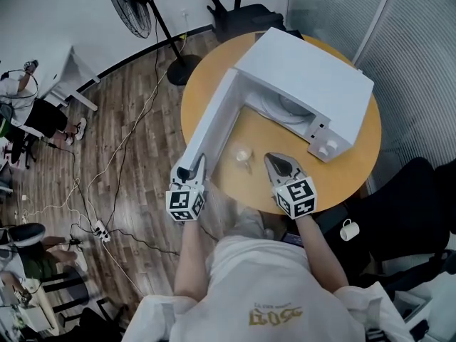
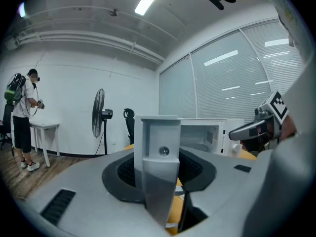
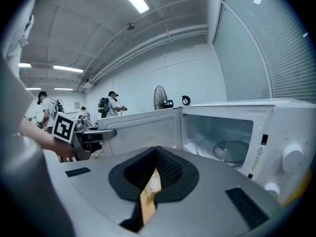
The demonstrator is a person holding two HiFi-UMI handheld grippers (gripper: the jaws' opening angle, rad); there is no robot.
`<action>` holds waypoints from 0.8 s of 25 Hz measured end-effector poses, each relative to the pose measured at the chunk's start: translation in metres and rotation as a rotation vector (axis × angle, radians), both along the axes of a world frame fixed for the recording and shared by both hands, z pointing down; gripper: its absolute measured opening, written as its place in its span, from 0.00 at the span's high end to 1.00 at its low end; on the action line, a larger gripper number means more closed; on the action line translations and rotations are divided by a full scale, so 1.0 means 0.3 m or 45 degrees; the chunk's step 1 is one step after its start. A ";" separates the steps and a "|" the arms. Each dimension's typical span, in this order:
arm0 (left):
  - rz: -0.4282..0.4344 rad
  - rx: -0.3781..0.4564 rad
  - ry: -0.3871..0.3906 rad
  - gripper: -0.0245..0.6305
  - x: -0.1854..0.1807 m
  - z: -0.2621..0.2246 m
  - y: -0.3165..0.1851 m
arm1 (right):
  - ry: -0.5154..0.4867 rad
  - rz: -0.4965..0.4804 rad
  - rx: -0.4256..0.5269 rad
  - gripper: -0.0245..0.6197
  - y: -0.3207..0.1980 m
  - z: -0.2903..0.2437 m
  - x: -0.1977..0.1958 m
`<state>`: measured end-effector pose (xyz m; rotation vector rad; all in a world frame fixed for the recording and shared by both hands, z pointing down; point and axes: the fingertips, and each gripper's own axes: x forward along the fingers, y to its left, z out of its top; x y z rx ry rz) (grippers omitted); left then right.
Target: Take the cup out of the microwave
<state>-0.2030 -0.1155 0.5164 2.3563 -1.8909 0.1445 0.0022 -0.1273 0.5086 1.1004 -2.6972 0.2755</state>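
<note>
A small clear cup (image 1: pixel 244 155) stands on the round wooden table (image 1: pixel 214 84), in front of the open white microwave (image 1: pixel 313 77). Inside the microwave I see only the glass turntable (image 3: pixel 224 149). Its door (image 1: pixel 210 123) swings out to the left. My left gripper (image 1: pixel 191 168) is shut on the door's free edge (image 2: pixel 159 132), which stands upright between the jaws. To the right of the cup my right gripper (image 1: pixel 279 164) is shut with nothing in it. Through its narrow jaw slit (image 3: pixel 155 169) a pale bit of the cup (image 3: pixel 152 184) shows below.
A white mug (image 1: pixel 349 229) sits off the table at the lower right, beside a black chair (image 1: pixel 413 205). A standing fan (image 1: pixel 132 6) and cables lie on the wooden floor to the left. People stand far off by a white table (image 2: pixel 44 127).
</note>
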 end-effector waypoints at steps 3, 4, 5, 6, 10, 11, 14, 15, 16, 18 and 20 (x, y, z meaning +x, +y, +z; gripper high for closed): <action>0.003 0.000 0.002 0.68 -0.001 -0.001 0.004 | -0.046 0.077 -0.007 0.94 -0.006 -0.019 0.030; 0.003 0.001 0.003 0.68 -0.002 -0.003 0.004 | -0.046 0.093 -0.009 0.94 -0.008 -0.022 0.037; 0.003 0.003 0.003 0.68 -0.004 -0.006 0.003 | -0.035 0.102 -0.004 0.94 -0.011 -0.024 0.041; 0.002 0.004 0.003 0.68 -0.006 -0.007 0.003 | -0.016 0.109 0.007 0.94 -0.012 -0.025 0.045; 0.004 0.004 0.006 0.68 -0.007 -0.005 0.005 | 0.020 0.134 0.039 0.94 -0.005 -0.028 0.063; 0.005 0.004 0.007 0.68 -0.007 -0.005 0.005 | 0.023 0.138 0.037 0.94 -0.005 -0.025 0.067; 0.007 0.003 0.007 0.68 -0.006 -0.004 0.004 | 0.032 0.146 0.025 0.94 -0.006 -0.014 0.075; 0.007 0.004 0.007 0.68 -0.004 -0.004 0.005 | 0.034 0.147 0.022 0.94 -0.006 -0.011 0.076; 0.008 0.004 0.007 0.68 -0.003 -0.003 0.005 | 0.036 0.147 0.018 0.94 -0.006 -0.007 0.077; 0.010 0.004 0.010 0.69 -0.002 -0.004 0.006 | 0.041 0.146 0.011 0.94 -0.005 0.002 0.075; 0.014 0.006 0.012 0.69 -0.001 -0.005 0.007 | 0.045 0.145 0.006 0.94 -0.002 0.011 0.073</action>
